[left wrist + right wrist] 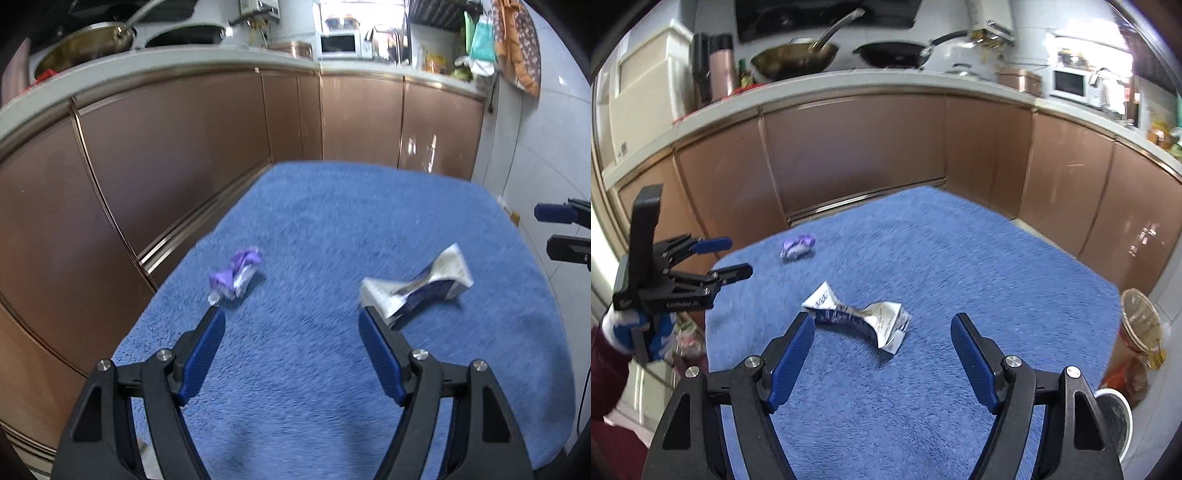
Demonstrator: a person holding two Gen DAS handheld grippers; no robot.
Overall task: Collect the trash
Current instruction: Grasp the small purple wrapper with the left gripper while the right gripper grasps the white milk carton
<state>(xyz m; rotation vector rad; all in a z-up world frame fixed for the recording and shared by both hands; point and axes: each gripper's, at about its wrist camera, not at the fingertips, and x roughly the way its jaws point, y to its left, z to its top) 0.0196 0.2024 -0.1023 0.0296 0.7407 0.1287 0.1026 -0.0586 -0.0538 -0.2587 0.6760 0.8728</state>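
So there's a table covered in a fuzzy blue towel (332, 229) parked right in front of the brown kitchen cabinets (177, 147), and two bits of trash are lying on it. One is a small crumpled purple wrapper (236, 274) toward the cabinet side, the other is a squashed white-and-blue carton (417, 286), twisted in the middle, lying flat nearer the middle of the towel. They're well apart from each other.

The left gripper (291, 325) hangs over the near part of the towel with its blue-padded fingers (203, 354) spread wide, nothing between them. The wrapper sits just past the left fingertip, the carton just past the right one. From the other camera you can see a hand in a white and blue glove (635, 330) holding it, with a dark red sleeve (605, 373) behind.

The right gripper (882, 321) is also spread wide and empty, pointing down at the carton, which lies just ahead of its fingers, closer to the left one. No contact as far as I can see.

Off the right edge of the table there's a wicker basket (1141, 325) and a round white-rimmed bin (1115, 421) lower down. A wok (794, 57) and a black pan (890, 53) sit up on the counter.
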